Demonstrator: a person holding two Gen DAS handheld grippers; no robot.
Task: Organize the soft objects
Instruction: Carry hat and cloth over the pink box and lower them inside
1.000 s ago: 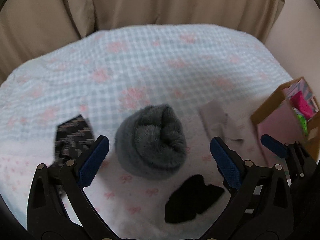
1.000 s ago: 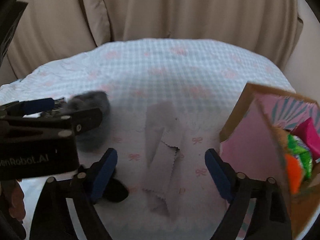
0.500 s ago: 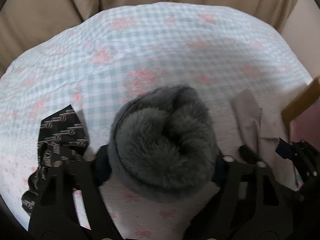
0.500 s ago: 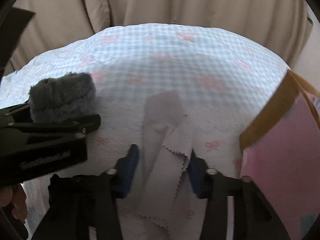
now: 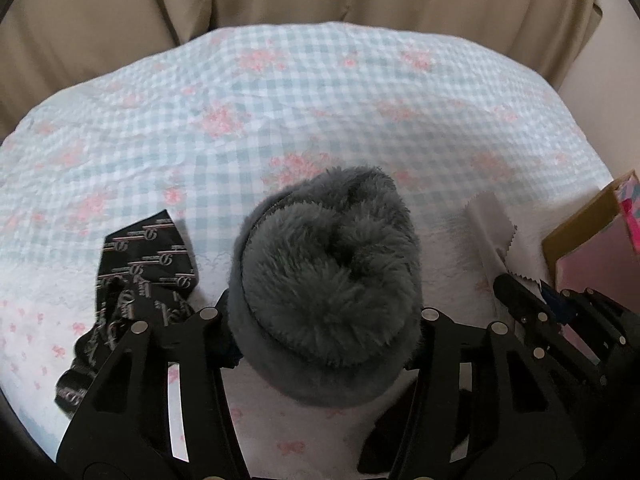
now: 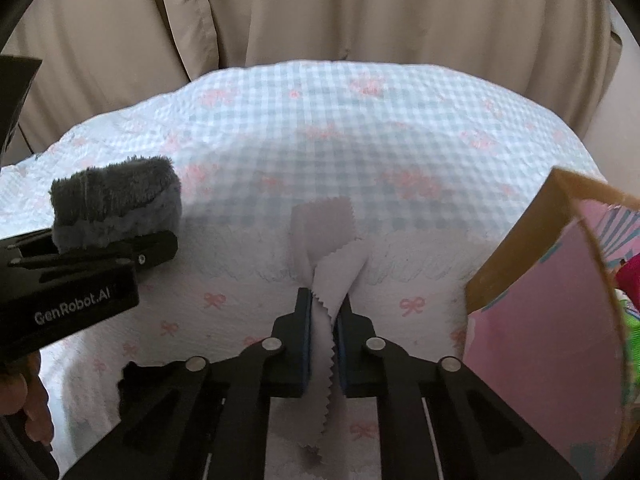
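The left gripper (image 5: 324, 328) is pinching the grey fuzzy sock roll (image 5: 328, 276) between its fingers — a second ago those fingers were spread wide with the roll lying ahead of them on the quilt (image 5: 320, 100); half a second ago they were already closing around it. In the right view the roll (image 6: 116, 204) is sitting up in the left gripper (image 6: 120, 252), which is reaching in from the left edge, and its underside is looking clear of the cloth, though I cannot tell for sure.

The right gripper (image 6: 322, 328) is pressing its blue pads (image 6: 306, 320) onto the pale zigzag-edged cloth (image 6: 324, 272). The cloth is bunching into a ridge between the fingers, its far end still lying flat on the quilt (image 6: 360, 128). One second ago the fingers were wide apart with the cloth flat; half a second ago they were narrowing on either side of it.

The patterned black tie (image 5: 140, 276) is lying on the quilt just left of the left gripper — same spot as before. A black item (image 6: 136, 384) is showing at the lower left of the right view, partly hidden by the gripper frame. The box (image 6: 560, 300) with a pink inner wall is standing at the right, near the cloth, open side toward the camera. Beige cushions (image 6: 320, 12) are backing the quilt.
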